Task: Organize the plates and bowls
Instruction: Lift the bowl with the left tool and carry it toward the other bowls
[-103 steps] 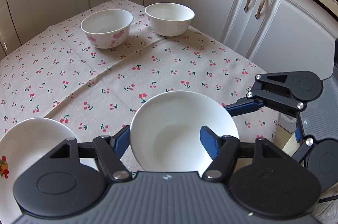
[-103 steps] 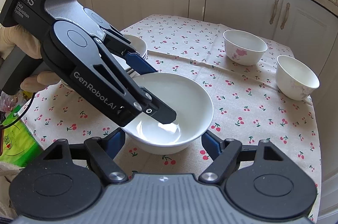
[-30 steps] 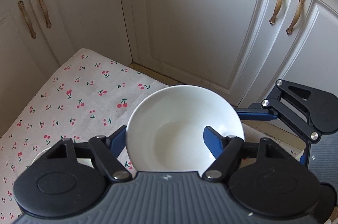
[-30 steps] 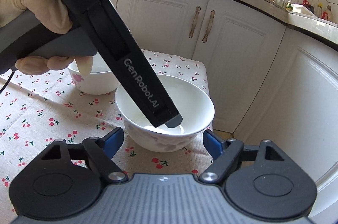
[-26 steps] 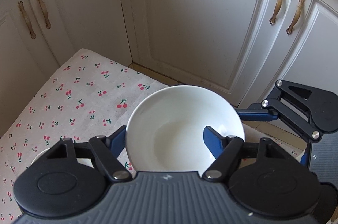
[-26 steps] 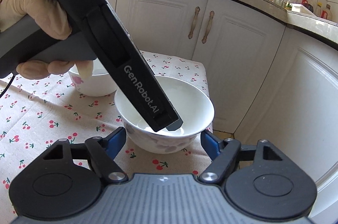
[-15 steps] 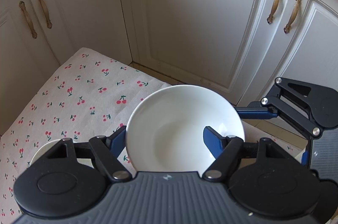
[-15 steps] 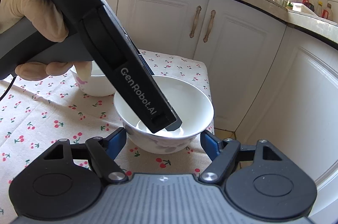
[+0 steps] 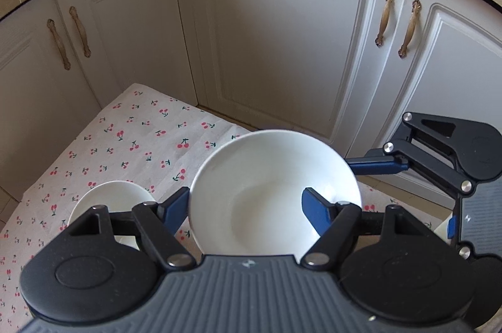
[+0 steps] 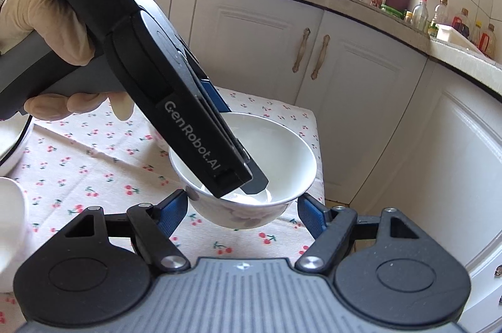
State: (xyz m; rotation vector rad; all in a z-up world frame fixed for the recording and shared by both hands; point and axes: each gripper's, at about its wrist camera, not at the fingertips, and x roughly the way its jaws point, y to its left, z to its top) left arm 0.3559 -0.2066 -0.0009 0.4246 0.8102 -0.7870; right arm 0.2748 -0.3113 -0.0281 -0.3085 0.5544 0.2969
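Observation:
My left gripper is shut on the rim of a white bowl, one finger outside the wall and one inside. The right wrist view shows this bowl, with a faint pink flower print, nested in a second bowl near the table's far right corner; whether it rests there I cannot tell. My right gripper is open, its blue fingers on either side of the stacked bowls without touching. Another white bowl sits to the left on the cherry-print tablecloth.
White cabinet doors stand close behind the table's far edge. The table's right edge drops off beside the bowls. More white dishes sit at the left edge of the right wrist view.
The left gripper carried the bowl from the near side of the table to the far right corner and lowered it into another bowl. The right gripper followed and stays open around them.

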